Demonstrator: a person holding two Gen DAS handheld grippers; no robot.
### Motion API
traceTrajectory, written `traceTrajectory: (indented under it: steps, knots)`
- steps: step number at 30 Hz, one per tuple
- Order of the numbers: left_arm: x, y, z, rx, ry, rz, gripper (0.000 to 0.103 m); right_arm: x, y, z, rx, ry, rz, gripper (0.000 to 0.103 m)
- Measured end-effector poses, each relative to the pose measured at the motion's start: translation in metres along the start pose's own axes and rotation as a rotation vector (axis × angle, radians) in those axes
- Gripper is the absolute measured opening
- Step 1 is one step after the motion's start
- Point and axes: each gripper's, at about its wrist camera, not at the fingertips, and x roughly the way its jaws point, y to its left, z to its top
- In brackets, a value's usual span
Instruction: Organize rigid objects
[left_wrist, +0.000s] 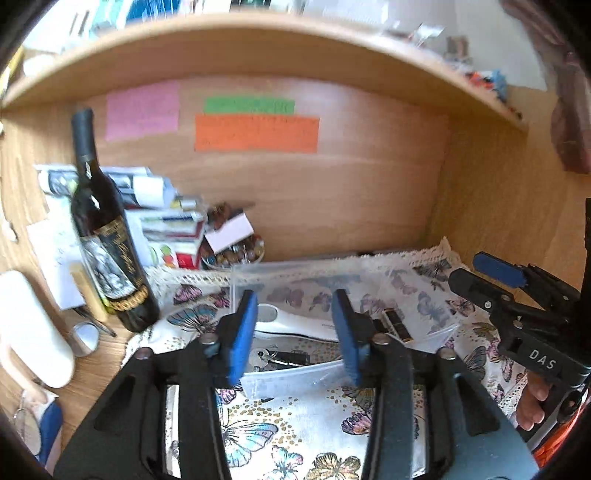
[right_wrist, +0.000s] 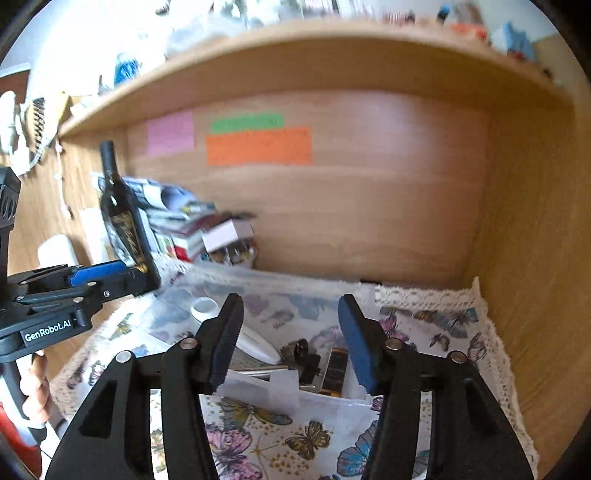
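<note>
A clear plastic box (left_wrist: 295, 273) sits on the butterfly cloth (left_wrist: 295, 413) in a wooden desk nook. In it lie a white plastic item (left_wrist: 291, 325), keys (left_wrist: 264, 360) and a dark lipstick tube (left_wrist: 397, 325). My left gripper (left_wrist: 295, 332) is open and empty, just in front of and above the box. My right gripper (right_wrist: 290, 343) is open and empty too, over the same box (right_wrist: 258, 387); the white item (right_wrist: 255, 343), a black plug-like part (right_wrist: 306, 354) and the lipstick tube (right_wrist: 334, 373) show between its fingers. The right gripper also shows at the right of the left wrist view (left_wrist: 491, 277).
A dark wine bottle (left_wrist: 107, 236) stands at the left by a stack of magazines (left_wrist: 155, 206) and a bowl of small items (left_wrist: 236, 251). Coloured notes (left_wrist: 255, 133) hang on the back panel. A shelf (left_wrist: 258, 48) runs overhead; a wooden side wall (right_wrist: 524, 258) is at the right.
</note>
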Motion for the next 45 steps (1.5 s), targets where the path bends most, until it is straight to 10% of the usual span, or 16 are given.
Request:
traceTrajectory:
  steps: [11, 45]
  knots:
    - [-0.067, -0.019, -0.009, 0.029, -0.157, 0.060, 0.097, -0.063, 0.010, -0.001, -0.002, -0.164, -0.030, 0.085]
    - [-0.088, -0.024, -0.016, 0.023, -0.205, 0.062, 0.103, -0.082, 0.011, -0.009, 0.030, -0.192, -0.018, 0.102]
